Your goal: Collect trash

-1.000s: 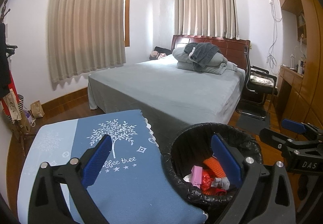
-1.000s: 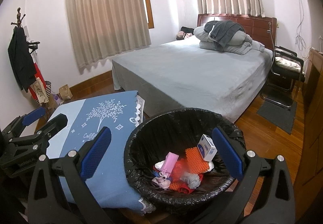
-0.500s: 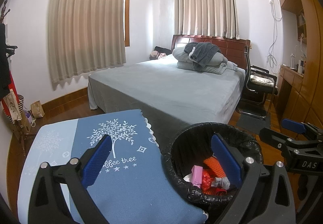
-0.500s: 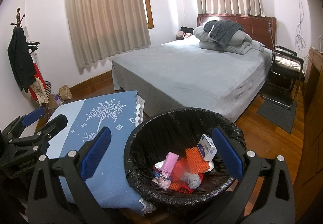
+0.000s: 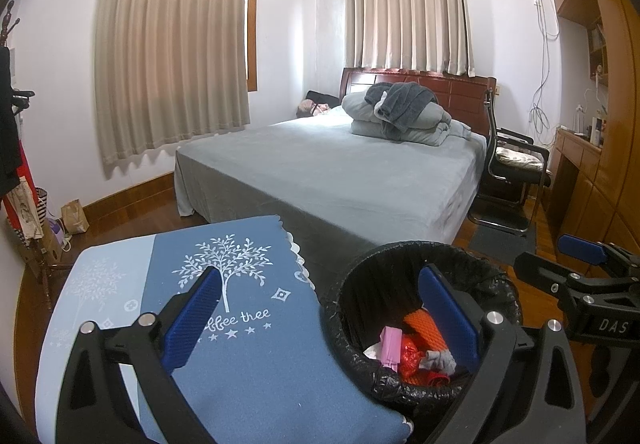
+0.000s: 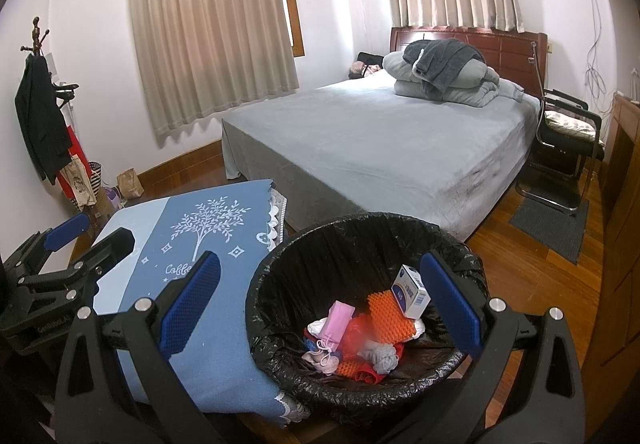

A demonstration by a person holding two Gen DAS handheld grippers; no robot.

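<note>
A round bin lined with a black bag point(image 6: 360, 232) stands beside a table with a blue cloth point(image 6: 224, 308). In it lie a small white and blue box point(image 6: 411, 291), an orange ridged piece point(image 6: 386, 314), a pink mask point(image 6: 338, 326) and other scraps. The bin also shows in the left wrist view point(image 5: 404, 256). My right gripper point(image 6: 320, 304) is open and empty, above the bin's near rim. My left gripper point(image 5: 320, 312) is open and empty, over the table's right edge and the bin. Each gripper shows in the other's view.
A bed with grey cover point(image 6: 380, 148) and folded bedding point(image 6: 444, 74) stands behind the bin. A black chair point(image 6: 568, 132) and wooden cabinets point(image 5: 600, 148) are at the right. A coat rack point(image 6: 38, 92) and bags point(image 6: 128, 180) are at the left wall.
</note>
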